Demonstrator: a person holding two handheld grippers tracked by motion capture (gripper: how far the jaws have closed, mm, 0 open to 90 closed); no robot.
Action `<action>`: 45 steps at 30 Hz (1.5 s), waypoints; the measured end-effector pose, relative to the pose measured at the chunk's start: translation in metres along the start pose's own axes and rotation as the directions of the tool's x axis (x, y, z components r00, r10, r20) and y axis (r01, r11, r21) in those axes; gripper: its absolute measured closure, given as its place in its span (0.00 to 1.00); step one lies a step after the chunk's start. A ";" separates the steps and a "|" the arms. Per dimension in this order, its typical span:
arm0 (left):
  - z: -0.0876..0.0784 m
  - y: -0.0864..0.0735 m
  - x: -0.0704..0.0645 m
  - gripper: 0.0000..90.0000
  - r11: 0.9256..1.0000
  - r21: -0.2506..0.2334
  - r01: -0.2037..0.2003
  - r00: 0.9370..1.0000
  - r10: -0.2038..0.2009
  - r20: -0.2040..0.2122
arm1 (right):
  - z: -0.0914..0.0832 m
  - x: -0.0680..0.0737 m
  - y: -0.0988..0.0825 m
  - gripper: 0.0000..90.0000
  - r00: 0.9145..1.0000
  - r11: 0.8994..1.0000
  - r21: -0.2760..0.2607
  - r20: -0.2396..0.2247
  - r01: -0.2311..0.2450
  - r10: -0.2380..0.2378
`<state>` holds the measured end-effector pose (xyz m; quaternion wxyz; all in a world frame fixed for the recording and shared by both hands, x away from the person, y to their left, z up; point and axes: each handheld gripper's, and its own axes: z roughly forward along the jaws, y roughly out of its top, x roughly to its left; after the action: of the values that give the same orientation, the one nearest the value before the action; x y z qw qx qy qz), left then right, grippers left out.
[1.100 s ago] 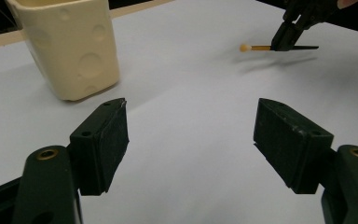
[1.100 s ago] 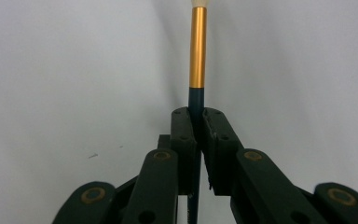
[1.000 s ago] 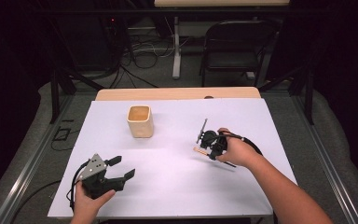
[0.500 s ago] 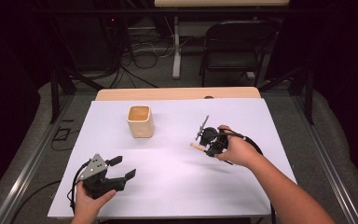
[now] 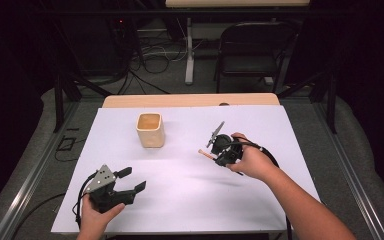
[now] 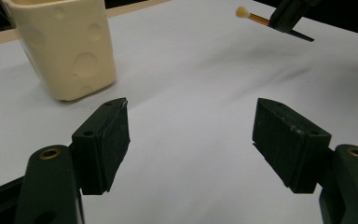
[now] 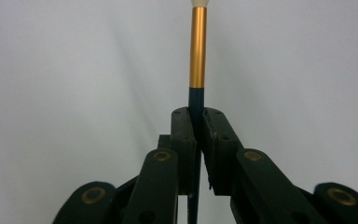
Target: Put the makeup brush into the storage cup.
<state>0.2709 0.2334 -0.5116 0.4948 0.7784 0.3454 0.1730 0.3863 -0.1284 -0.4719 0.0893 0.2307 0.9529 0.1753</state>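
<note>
Two hand-held grippers in play. Right hand-held gripper is clenched on a pencil: dark shaft pinched between the pads, gold ferrule and pale eraser tip sticking out ahead of the jaws. In the high view the pencil is held off the white worktop, right of centre, eraser end pointing left toward the cream cup. Cup stands upright, well apart from the pencil, mouth open.

Left hand-held gripper is released, jaws wide, nothing between them, resting low near the front left of the worktop. In its own view the left hand-held gripper faces the cup, with the pencil further off.

Handling, my read: pencil is light, stiff, thin, smooth lacquer so it can pivot or slide in flat pads. Current grip sits on the shaft just behind the ferrule, which looks sensible for steering the eraser end; tail end pokes back past the jaws. Cup looks like light moulded plastic with dimpled walls and could tip if knocked.

No brands, labels or readable writing visible on pencil or cup.
</note>
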 end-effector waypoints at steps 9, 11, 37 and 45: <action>0.001 0.001 -0.001 0.32 1.000 0.001 -0.001 1.000 0.001 0.001 | -0.004 -0.005 -0.001 0.92 0.998 0.998 -0.036 -0.019 -0.054 0.054; 0.001 0.001 -0.001 0.32 1.000 -0.002 0.002 1.000 -0.002 0.003 | -0.006 -0.007 -0.001 0.92 0.997 0.996 -0.046 -0.032 -0.075 0.074; 0.006 0.022 -0.008 0.40 1.000 0.009 0.004 1.000 -0.004 0.010 | -0.014 -0.006 -0.012 0.92 0.981 0.954 -0.233 -0.085 -0.190 0.174; 0.013 0.030 -0.010 0.41 0.999 0.036 0.003 1.000 -0.004 0.015 | -0.018 0.001 -0.010 0.92 0.985 0.944 -0.283 -0.069 -0.171 0.158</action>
<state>0.2832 0.2095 -0.4898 0.4837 0.7878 0.3460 0.1601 0.3771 -0.1412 -0.4589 0.0854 0.2898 0.8965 0.3241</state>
